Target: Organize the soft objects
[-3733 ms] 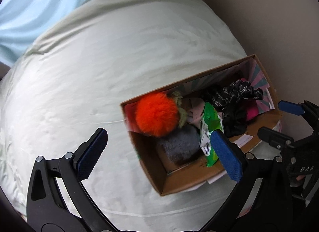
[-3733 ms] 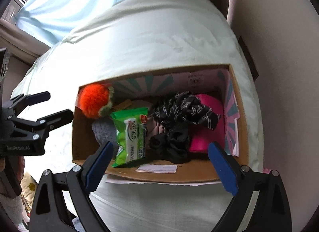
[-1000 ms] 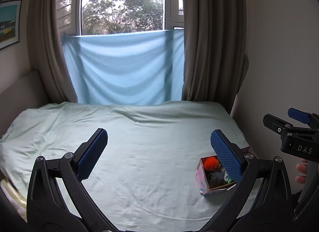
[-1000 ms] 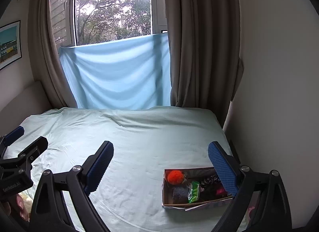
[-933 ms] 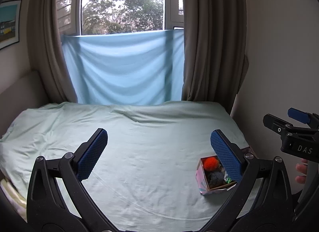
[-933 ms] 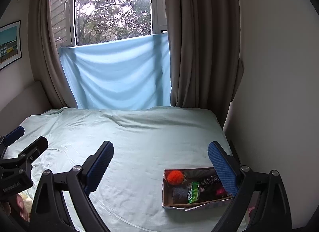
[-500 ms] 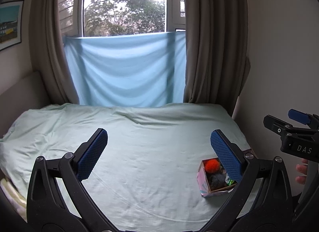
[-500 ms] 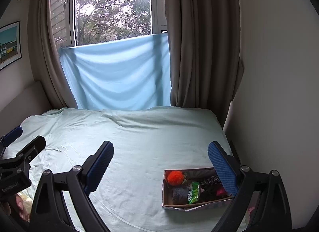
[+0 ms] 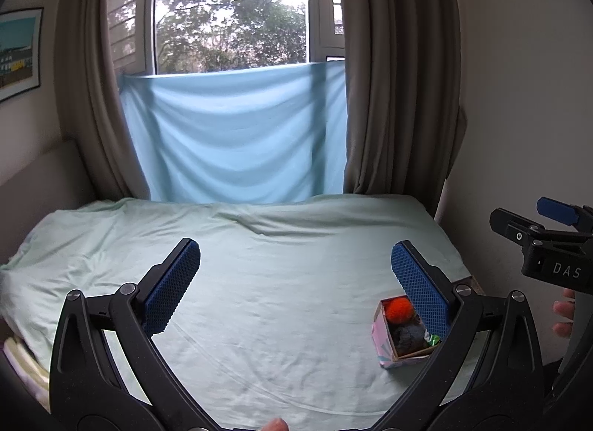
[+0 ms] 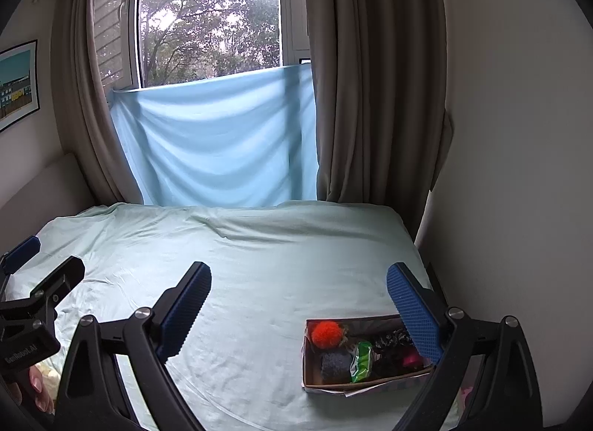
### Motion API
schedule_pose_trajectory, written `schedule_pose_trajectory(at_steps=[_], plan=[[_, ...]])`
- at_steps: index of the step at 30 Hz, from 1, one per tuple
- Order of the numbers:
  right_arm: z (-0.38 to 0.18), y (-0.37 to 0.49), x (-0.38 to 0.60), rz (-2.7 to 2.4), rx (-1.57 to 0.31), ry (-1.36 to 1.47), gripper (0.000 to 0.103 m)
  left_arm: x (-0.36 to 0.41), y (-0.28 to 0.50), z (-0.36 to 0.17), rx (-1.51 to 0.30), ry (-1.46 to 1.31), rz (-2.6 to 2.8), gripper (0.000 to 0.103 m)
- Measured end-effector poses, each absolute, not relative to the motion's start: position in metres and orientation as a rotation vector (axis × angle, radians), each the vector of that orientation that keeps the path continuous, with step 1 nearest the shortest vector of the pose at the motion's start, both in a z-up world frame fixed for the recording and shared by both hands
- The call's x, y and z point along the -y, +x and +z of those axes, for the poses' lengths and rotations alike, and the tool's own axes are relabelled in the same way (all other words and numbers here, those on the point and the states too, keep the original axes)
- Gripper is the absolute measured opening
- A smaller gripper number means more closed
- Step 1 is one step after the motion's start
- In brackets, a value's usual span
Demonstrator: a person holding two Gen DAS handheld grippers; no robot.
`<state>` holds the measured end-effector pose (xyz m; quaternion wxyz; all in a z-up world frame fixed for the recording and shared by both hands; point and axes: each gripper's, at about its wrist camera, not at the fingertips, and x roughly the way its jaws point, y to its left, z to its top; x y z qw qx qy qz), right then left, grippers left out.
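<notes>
A cardboard box (image 10: pixel 315 384) sits on the bed near its front right corner, also in the left wrist view (image 9: pixel 381 338). It holds an orange pompom (image 10: pixel 325 334), a grey fuzzy item (image 10: pixel 335 364), a green packet (image 10: pixel 361 357), black patterned fabric (image 10: pixel 393 342) and a pink item (image 10: pixel 411 360). The orange pompom (image 9: pixel 398 310) also shows in the left wrist view. My left gripper (image 9: pixel 296 290) is open and empty, held high and back from the box. My right gripper (image 10: pixel 298 305) is open and empty, also well above the bed.
The pale green bed sheet (image 10: pixel 241 253) fills the middle. A blue cloth (image 10: pixel 215 142) hangs over the window between brown curtains (image 10: pixel 370 97). A wall (image 10: pixel 519 171) runs along the right side of the bed.
Both grippers pulled far up and back from the box 3.7 s ago. In the last second the views only drifted slightly; the jaws stayed open.
</notes>
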<state>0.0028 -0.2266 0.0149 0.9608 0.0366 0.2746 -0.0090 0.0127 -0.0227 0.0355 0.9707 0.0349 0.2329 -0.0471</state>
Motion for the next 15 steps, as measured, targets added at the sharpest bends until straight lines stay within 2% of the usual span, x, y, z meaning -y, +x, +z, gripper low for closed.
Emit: schedule_pose_trajectory(at_steps=[15], plan=[[0.012, 0.015, 0.221, -0.027, -0.558, 0.071, 0.095, 0.016, 0.024, 0.033, -0.439, 0.070, -0.060, 0.103]])
